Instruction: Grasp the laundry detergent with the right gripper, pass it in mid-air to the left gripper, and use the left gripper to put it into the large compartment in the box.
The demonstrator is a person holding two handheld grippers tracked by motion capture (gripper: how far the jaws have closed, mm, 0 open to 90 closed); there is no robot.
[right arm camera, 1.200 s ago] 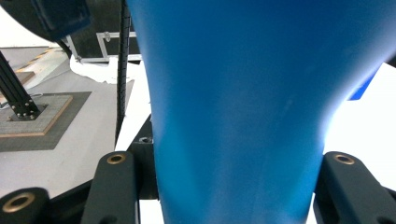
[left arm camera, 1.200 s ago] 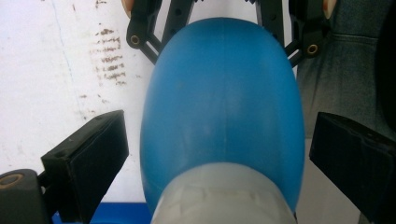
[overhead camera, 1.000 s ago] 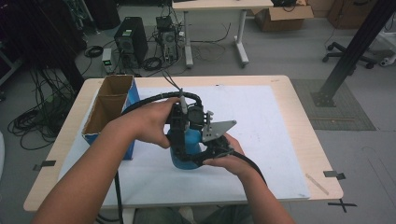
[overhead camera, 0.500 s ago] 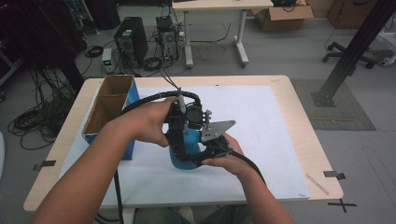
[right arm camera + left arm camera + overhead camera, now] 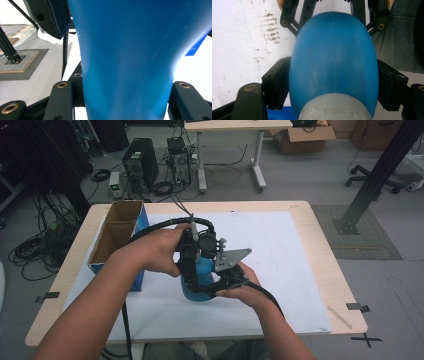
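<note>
Two tools: both on one blue bottle [image 5: 196,275], near the middle of the table [image 5: 300,220].
Around: open cardboard box [image 5: 116,236] at the left, just beside the left forearm; white sheet [image 5: 280,250] under the work.
In the way: hands and tools cover most of the bottle from above.
Bottle axis: roughly upright, pale cap end [image 5: 334,107] toward the left tool.
Left tool [image 5: 334,87]: jaws have just been closing, pads against the bottle's sides.
Right tool [image 5: 125,95]: clamped on the bottle's body.
Writing: none readable.
</note>
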